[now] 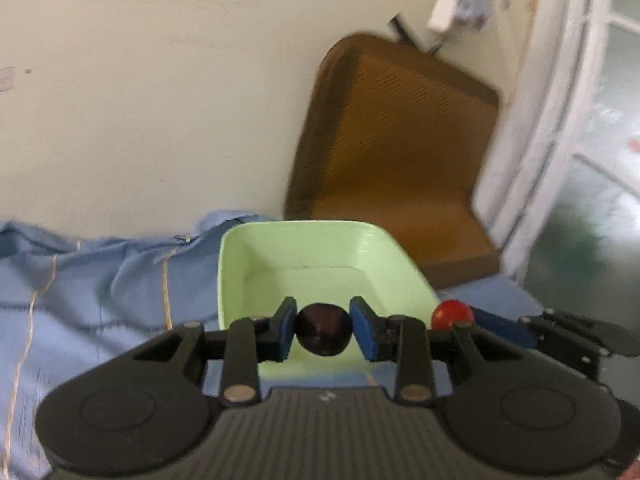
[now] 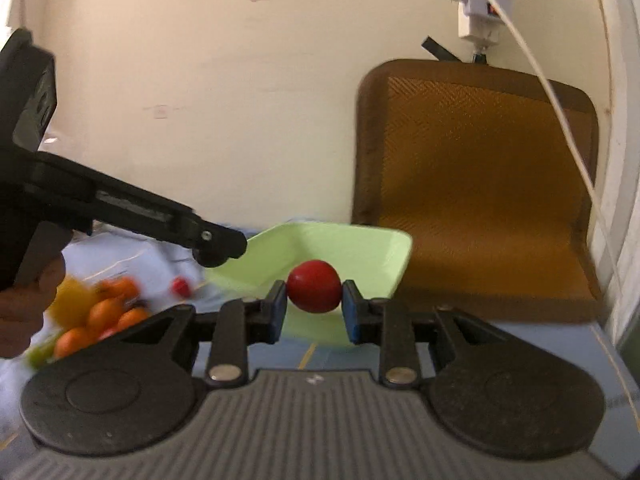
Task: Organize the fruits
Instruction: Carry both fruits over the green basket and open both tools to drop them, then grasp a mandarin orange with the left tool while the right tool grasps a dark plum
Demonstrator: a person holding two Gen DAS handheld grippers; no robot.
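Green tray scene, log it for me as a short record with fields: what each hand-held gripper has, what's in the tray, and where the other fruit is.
left hand-held gripper: shut on a dark purple fruit, in front of the tray
right hand-held gripper: shut on a red fruit, near the tray's right side
green tray: visible part holds no fruit
surface: blue cloth
other fruit: blurred pile of orange and yellow fruits at left in the right wrist view, one small red fruit beside it
behind tray: brown chair, wall
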